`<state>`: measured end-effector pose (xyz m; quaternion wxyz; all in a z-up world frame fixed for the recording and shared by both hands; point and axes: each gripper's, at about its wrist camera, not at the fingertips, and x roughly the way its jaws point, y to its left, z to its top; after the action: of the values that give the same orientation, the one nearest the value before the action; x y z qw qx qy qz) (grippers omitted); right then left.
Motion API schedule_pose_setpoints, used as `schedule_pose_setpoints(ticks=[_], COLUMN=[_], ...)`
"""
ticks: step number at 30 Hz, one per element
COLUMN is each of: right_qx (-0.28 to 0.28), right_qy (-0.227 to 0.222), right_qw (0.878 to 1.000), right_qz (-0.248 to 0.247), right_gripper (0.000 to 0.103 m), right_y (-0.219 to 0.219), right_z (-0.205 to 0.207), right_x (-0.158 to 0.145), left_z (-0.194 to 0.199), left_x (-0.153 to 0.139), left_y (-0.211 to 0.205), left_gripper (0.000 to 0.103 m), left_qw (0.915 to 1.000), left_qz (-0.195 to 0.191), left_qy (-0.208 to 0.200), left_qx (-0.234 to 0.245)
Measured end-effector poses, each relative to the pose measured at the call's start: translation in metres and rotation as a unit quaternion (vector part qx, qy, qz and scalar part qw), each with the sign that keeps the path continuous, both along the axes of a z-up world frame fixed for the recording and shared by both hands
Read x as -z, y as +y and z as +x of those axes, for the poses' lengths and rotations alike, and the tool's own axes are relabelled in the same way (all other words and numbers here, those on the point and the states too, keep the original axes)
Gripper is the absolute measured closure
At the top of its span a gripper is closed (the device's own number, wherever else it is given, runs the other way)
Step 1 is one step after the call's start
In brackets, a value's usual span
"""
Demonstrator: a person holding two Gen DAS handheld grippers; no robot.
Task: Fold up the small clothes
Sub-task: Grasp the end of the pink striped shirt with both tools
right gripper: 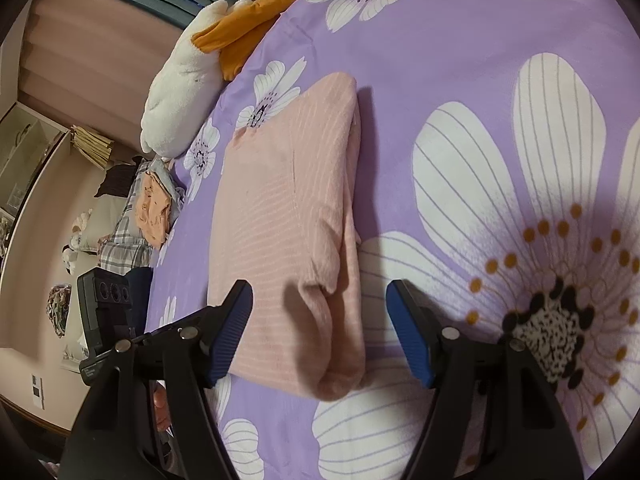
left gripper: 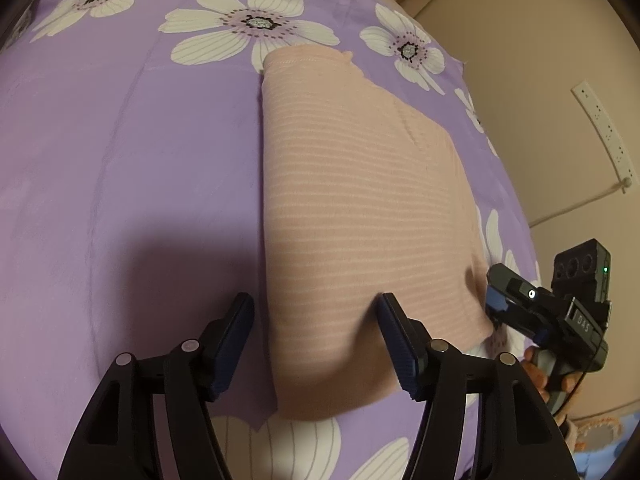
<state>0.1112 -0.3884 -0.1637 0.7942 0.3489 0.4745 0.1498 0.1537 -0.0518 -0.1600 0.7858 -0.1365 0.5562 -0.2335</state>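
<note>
A pink striped garment (left gripper: 360, 208) lies folded into a long strip on the purple flowered bedsheet (left gripper: 140, 160). My left gripper (left gripper: 318, 344) stands open over the strip's near left corner; its pads do not press the cloth. In the right wrist view the same garment (right gripper: 280, 220) shows its thick folded edge on the right. My right gripper (right gripper: 322, 332) is open and straddles the garment's near end without squeezing it. The right gripper (left gripper: 496, 300), held by a hand (left gripper: 540, 376), sits at the garment's right corner.
A white and orange plush toy (right gripper: 188, 76) lies at the far edge of the bed. A pile of clothes (right gripper: 152, 208) sits beyond the bed's left side. A white power strip (left gripper: 604, 136) hangs on the beige wall. The sheet's edge (left gripper: 500, 152) runs right of the garment.
</note>
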Motion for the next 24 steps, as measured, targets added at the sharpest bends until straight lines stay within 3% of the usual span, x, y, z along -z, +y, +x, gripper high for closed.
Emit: schedule_pose_setpoints(ticks=[24], right_qx=[-0.029], right_qy=[-0.009], right_qw=[1.0], right_qz=[0.002], right_gripper=[0.033], right_y=[0.016], right_z=[0.043], right_x=[0.005], left_z=[0.032], left_x=[0.003], left_y=[-0.012], left_gripper=[0.038], left_qw=[0.9994], left_qz=[-0.035], left_qy=[-0.004], left_qx=[0.003])
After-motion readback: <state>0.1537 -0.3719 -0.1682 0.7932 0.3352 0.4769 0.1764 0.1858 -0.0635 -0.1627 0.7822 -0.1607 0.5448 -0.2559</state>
